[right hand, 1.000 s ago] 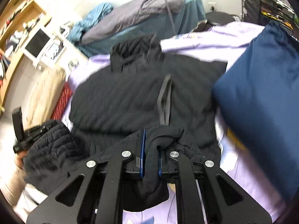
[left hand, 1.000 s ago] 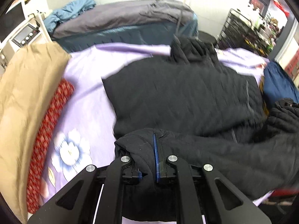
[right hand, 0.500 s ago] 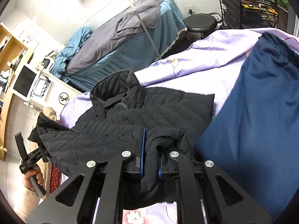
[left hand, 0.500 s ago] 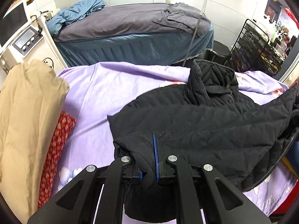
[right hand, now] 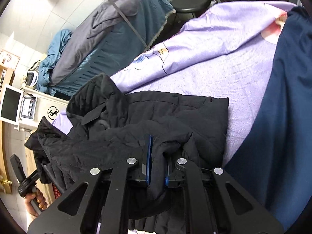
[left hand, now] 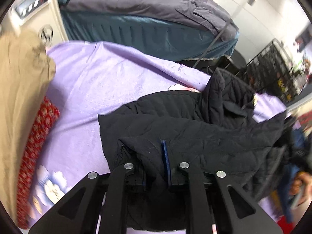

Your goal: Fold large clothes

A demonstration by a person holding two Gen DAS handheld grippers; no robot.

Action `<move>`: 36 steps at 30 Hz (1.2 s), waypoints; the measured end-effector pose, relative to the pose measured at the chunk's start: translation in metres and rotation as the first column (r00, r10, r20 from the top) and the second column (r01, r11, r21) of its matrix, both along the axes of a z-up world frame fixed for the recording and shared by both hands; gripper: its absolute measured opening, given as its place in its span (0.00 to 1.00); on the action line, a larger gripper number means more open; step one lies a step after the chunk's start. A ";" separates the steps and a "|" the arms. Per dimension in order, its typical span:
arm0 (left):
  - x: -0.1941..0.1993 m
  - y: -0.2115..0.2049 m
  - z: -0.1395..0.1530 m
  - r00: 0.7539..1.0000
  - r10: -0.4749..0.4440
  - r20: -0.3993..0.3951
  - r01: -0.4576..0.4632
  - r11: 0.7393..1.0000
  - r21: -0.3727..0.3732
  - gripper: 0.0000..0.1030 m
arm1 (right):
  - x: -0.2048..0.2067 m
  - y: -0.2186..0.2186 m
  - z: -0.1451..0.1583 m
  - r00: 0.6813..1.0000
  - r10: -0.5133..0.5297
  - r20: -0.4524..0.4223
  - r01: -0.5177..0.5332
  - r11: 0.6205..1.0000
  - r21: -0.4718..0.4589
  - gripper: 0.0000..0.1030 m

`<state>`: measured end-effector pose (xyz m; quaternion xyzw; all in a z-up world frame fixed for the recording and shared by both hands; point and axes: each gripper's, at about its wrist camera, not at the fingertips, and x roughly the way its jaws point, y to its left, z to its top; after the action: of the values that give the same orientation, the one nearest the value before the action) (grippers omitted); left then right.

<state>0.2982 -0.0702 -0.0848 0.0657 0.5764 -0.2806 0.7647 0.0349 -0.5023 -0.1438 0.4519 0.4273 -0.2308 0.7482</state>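
I work over a bed with a lilac sheet (left hand: 93, 81); a second, teal-skirted bed (left hand: 148, 37) stands beyond. One black quilted jacket (left hand: 195, 124) lies mid-sheet, bare sheet to its left. My left gripper (left hand: 156, 167) is opening with the hem between its jaws; my right gripper (right hand: 157, 161) stays clamped on it beside a navy garment (right hand: 282, 117).

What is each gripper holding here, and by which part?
Both hold the black quilted jacket: the right gripper clamps a bunched fold; the left gripper's jaws are opening, an edge fold between them.
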 end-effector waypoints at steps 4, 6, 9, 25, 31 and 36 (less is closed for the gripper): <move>0.011 0.025 0.012 0.990 0.065 -0.129 -0.082 0.988 -0.132 0.25 | 0.004 -0.005 -0.009 1.000 0.001 -0.015 -0.001 1.000 0.021 0.10; 0.012 0.039 0.017 0.980 0.092 -0.176 -0.125 0.974 -0.187 0.28 | 0.005 -0.008 -0.013 1.000 -0.017 -0.013 0.018 0.998 0.054 0.10; 0.011 0.053 0.026 0.978 0.136 -0.161 -0.167 0.964 -0.205 0.43 | 0.006 -0.011 -0.016 0.999 -0.034 -0.017 0.035 0.996 0.078 0.10; -0.122 0.041 0.006 0.988 -0.029 0.151 0.011 0.993 0.118 0.81 | 0.002 -0.010 -0.008 0.994 -0.113 0.008 0.110 0.979 0.170 0.35; -0.172 0.018 -0.013 0.981 -0.138 0.137 0.117 0.981 0.152 0.81 | -0.018 -0.012 0.006 0.961 -0.225 0.161 0.170 0.940 0.297 0.78; -0.197 -0.005 -0.022 0.961 -0.214 0.177 0.179 0.964 0.196 0.81 | -0.020 0.009 0.049 0.975 -0.155 0.156 0.146 0.987 0.065 0.79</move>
<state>0.1009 -0.0751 -0.1064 0.2182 0.5114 -0.2952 0.7770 0.0153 -0.4934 -0.0952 0.5197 0.3359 -0.2383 0.7485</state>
